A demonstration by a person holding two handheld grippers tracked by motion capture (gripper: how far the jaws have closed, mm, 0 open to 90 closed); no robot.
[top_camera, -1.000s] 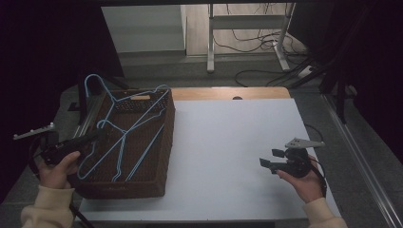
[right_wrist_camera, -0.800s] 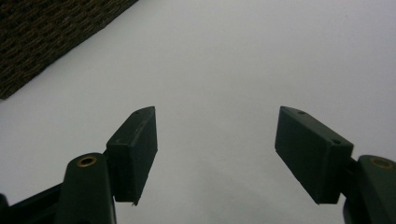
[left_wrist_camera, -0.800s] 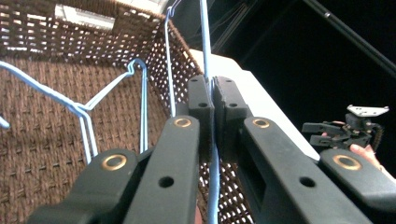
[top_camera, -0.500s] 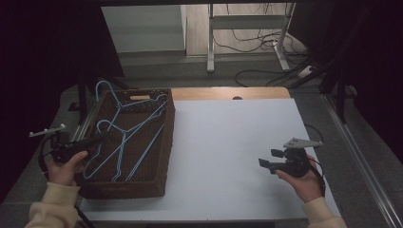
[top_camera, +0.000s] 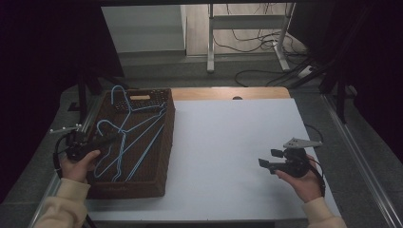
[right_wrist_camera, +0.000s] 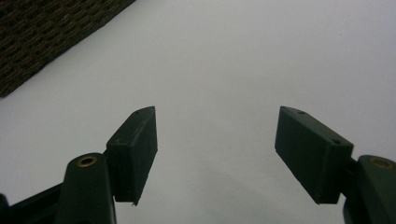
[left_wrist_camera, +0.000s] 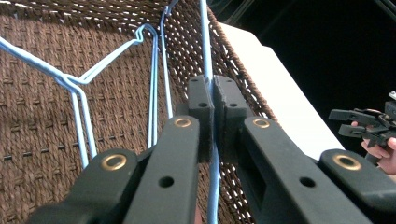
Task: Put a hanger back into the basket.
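My left gripper (left_wrist_camera: 212,100) has its jaws pressed together on the wire of a blue hanger (left_wrist_camera: 206,42), which runs straight ahead from my pads along the basket's right wall. Just left of them, more blue hangers (top_camera: 124,142) lie on the woven floor of the brown basket (top_camera: 164,137). Beyond that wall the white table (top_camera: 228,142) lies bare. There my right gripper (top_camera: 267,159) rests low and level, its jaws apart with nothing between them.
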